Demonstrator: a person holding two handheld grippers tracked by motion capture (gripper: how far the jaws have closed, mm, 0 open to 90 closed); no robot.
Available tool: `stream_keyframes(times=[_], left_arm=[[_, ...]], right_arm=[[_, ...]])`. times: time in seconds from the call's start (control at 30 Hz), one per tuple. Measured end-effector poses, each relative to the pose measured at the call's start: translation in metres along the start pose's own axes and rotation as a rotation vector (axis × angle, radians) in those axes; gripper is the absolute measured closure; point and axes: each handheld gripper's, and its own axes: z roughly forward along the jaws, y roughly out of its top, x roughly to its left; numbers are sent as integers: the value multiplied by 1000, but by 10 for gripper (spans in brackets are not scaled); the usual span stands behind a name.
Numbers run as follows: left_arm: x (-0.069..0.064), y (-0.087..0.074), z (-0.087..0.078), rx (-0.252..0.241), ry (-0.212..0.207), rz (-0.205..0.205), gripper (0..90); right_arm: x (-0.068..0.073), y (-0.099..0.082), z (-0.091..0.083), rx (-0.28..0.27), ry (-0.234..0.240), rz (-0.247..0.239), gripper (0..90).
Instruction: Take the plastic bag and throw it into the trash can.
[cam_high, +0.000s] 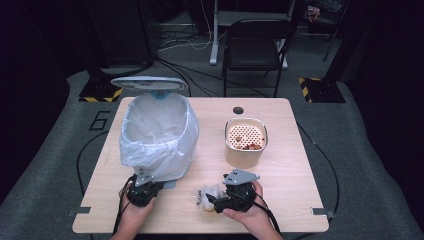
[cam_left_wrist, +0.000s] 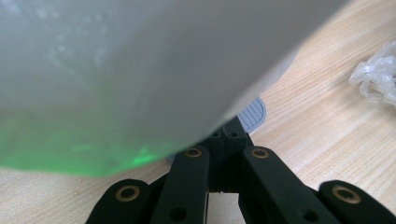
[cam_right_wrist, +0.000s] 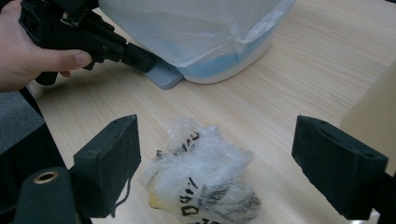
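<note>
My right gripper (cam_high: 216, 199) hangs low over the pale wooden bench (cam_high: 280, 200) with its jaws spread wide, and the crumpled clear plastic wrapper with black printing (cam_right_wrist: 201, 184) lies on the wood right between them, a little nearer the left-hand jaw in the right gripper view and not yet touched by either pad. It is a loose wad with no real long axis, so any closing line should do. Seen from the high view it sits just left of that gripper, well nearer my right hand than my left. My left gripper (cam_high: 145, 189) has its jaws clenched, their tips pressing the grey pedal (cam_right_wrist: 161, 74) at the foot of the white step bin lined with a translucent bag (cam_high: 157, 132), whose lid (cam_high: 149, 83) stands raised.
</note>
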Motion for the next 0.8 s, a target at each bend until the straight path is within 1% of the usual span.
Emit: stream_keyframes(times=[0.03,0.1,0.17,0.2,0.23,0.3,0.33,0.4,0.53,0.67,0.73,0.77,0.8], left_arm=[[1,0,0,-3,1,9,900],[0,0,0,-2,0,6,900],[1,0,0,-2,0,6,900],[1,0,0,-2,0,6,900],[0,0,0,0,0,1,900],[1,0,0,-2,-2,7,900],[0,0,0,0,-4,0,900],[0,0,0,1,-3,0,900],[1,0,0,7,-2,2,900],[1,0,-1,8,-3,0,900],[1,0,-1,7,-3,0,900],[1,0,0,3,-4,0,900],[1,0,-1,6,-3,1,900]], right_arm=[[2,-1,1,-1,3,-1,147],[8,-4,5,-9,1,-1,148],[9,-5,7,-10,3,-4,148],[12,-7,9,-14,1,15,148],[13,-9,10,-15,0,19,149],[16,-14,14,-10,-11,10,149],[18,-17,16,-6,-19,2,149],[21,-22,21,-3,-37,-2,149],[25,-24,25,-5,-42,6,149],[31,-26,31,-3,-57,-30,149],[34,-27,34,2,-74,-41,149],[34,-28,36,1,-84,-38,150],[33,-28,37,7,-80,-35,150]])
